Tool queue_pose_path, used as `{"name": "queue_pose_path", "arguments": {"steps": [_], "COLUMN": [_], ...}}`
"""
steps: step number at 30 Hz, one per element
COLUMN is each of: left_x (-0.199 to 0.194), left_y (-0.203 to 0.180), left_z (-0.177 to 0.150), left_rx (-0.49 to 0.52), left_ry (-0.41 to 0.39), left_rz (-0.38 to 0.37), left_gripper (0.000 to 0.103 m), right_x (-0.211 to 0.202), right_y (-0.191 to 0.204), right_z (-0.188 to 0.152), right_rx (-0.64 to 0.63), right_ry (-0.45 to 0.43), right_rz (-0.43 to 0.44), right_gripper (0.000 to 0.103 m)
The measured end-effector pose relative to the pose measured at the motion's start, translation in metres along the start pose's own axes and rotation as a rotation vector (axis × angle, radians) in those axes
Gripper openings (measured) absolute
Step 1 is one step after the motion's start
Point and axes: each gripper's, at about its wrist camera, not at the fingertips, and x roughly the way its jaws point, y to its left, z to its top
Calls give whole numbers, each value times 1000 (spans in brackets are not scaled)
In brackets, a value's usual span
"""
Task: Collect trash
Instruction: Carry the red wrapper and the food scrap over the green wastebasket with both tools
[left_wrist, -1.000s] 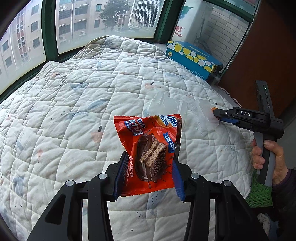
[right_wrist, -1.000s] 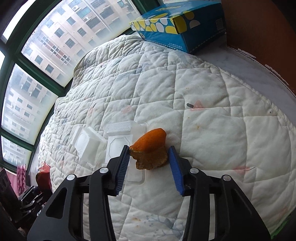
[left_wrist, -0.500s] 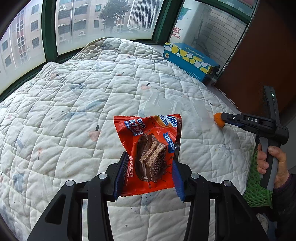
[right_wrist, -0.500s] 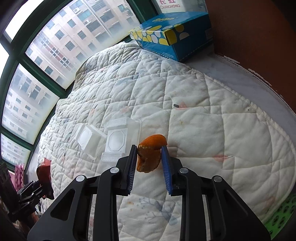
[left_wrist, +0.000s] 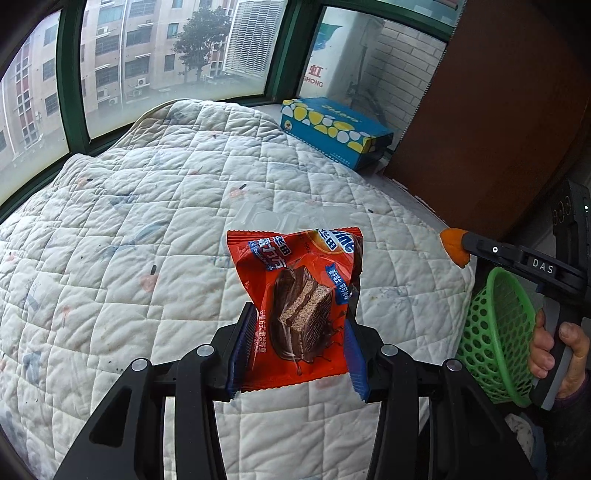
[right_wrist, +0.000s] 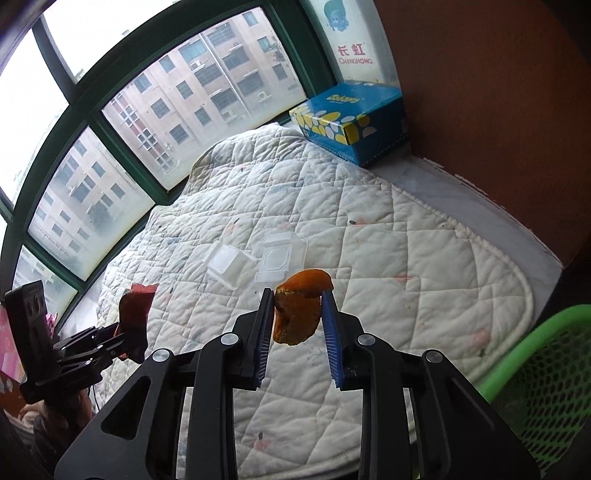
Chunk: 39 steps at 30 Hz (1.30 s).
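"DAS" lettering (left_wrist: 542, 266) on right claw (left_wrist: 455, 248)

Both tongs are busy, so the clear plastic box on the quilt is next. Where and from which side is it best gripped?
The clear plastic box lies open on the quilt, both halves spread flat. Probably come from above and pinch the raised wall of the deeper left half. The flat lid beside it offers only a thin rim, which looks harder to catch against soft fabric.

A home's bay-window nook: quilted pad (right_wrist: 388, 236) beneath green-framed windows (right_wrist: 110, 136) facing apartment blocks.
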Motion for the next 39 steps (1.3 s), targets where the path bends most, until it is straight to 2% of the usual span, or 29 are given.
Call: {"name": "queue_pose_path", "arguments": {"steps": [13,26,35,39], "left_x": [-22,-30,-30,-26], "left_y": [-81,-151,-189,-207], "left_z": [-2,-1,-3,-7], "left_rx": [115,223,288,320], "left_ry": [-39,-48,-43,-32], "left_rz": [-99,-163,-196,-212], "left_gripper": [44,44,44,44], "right_x": [-99,-150,-183,-199], "right_y": [-25,-66,-89,-93], "right_z": [-42,-77,-97,-103], "right_rx": [19,66,108,108], "right_ry": [-96,-126,-160,-180], "right_rz": [-97,-213,-248,-264], "right_gripper": [26,31,44,58]}}
